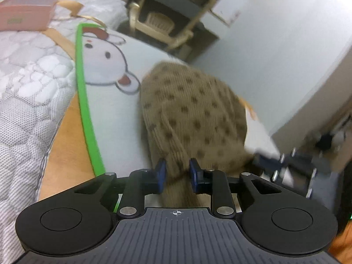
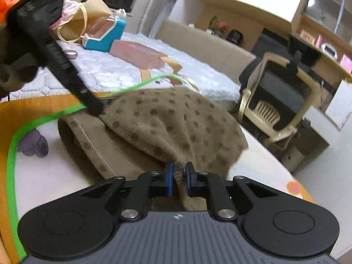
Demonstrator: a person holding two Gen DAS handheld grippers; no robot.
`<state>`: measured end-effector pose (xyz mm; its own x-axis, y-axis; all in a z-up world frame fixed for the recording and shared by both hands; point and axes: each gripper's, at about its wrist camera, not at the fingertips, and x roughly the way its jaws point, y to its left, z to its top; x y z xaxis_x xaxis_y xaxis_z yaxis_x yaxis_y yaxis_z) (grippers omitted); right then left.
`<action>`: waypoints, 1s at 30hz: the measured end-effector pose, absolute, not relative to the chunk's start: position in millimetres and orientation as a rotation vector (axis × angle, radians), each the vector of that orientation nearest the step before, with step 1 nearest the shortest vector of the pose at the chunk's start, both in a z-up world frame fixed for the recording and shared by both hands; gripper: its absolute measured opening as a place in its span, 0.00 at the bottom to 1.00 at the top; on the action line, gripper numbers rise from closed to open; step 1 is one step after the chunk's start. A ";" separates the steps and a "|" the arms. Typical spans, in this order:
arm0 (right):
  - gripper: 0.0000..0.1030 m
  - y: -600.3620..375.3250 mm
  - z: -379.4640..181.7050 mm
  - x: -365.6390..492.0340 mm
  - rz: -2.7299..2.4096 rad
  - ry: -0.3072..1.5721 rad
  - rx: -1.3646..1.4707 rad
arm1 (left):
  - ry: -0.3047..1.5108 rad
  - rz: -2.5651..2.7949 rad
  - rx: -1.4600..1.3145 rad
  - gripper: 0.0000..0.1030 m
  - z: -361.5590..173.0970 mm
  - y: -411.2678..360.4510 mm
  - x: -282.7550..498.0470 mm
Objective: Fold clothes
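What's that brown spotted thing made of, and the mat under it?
The brown garment looks like soft ribbed knit, maybe wool or acrylic: fine ribs and a fuzzy edge show. The mat looks like smooth printed plastic or foam with a green border; which one is unclear.

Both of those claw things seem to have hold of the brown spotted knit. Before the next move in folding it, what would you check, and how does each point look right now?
1. Left gripper pinching the spotted sweater: ok, fabric bunched between its blue pads.
2. Right gripper holding an edge of the sweater: ok, cloth sits between its pads.
3. Sweater spread smooth: not ok, it humps up and wrinkles.
4. Bare cartoon mat beside the sweater to fold onto: ok.
5. Pink box out of the way: ok, it lies apart on the quilt.
6. Sleeves' position: cannot tell.
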<state>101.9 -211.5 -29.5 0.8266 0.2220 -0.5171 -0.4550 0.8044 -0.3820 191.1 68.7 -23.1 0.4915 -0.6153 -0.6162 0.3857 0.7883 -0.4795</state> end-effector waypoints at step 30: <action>0.61 -231.1 -18.5 309.7 0.472 0.704 0.150 | 0.719 -0.751 -0.184 0.68 -22.8 2.8 210.6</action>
